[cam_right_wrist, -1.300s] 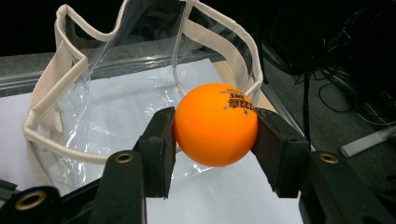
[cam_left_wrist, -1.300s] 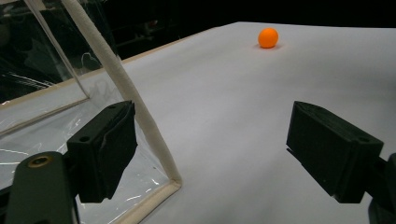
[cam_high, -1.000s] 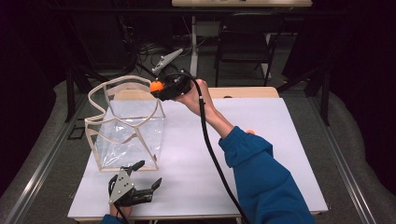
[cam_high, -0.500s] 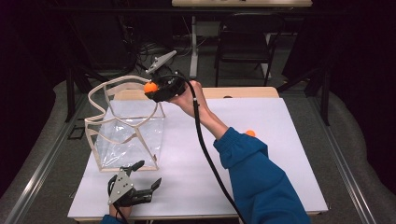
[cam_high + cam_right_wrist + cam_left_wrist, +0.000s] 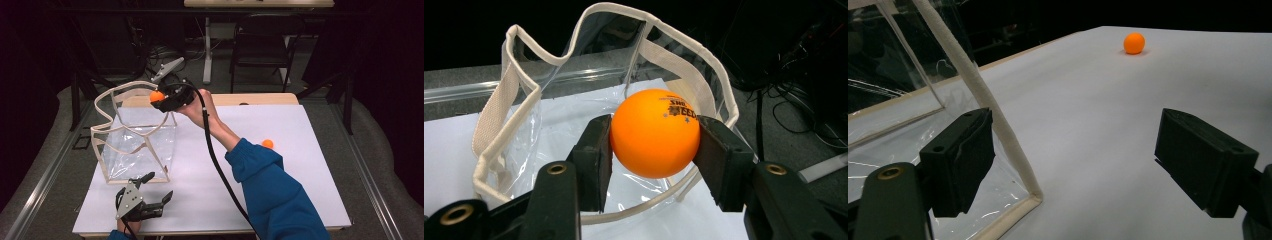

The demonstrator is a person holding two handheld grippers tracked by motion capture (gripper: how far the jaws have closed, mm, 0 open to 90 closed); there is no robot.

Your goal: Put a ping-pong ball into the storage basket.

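Your right gripper [image 5: 651,145] is clamped on 1 orange ball [image 5: 655,132] above the clear bag's [image 5: 135,145] far right rim, so releasing off-centre could bounce it off the floppy white trim [image 5: 499,100] while your left gripper [image 5: 145,200], jaws apart, idles near the bag's near corner.

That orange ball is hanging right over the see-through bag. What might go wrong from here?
The right gripper pinches the smooth orange ball only at its sides, so it may slip early. The clear plastic bag with cream trim has a floppy, wavy rim, so a ball dropped near the edge might bounce out. The open left gripper is not holding the bag, which may shift.
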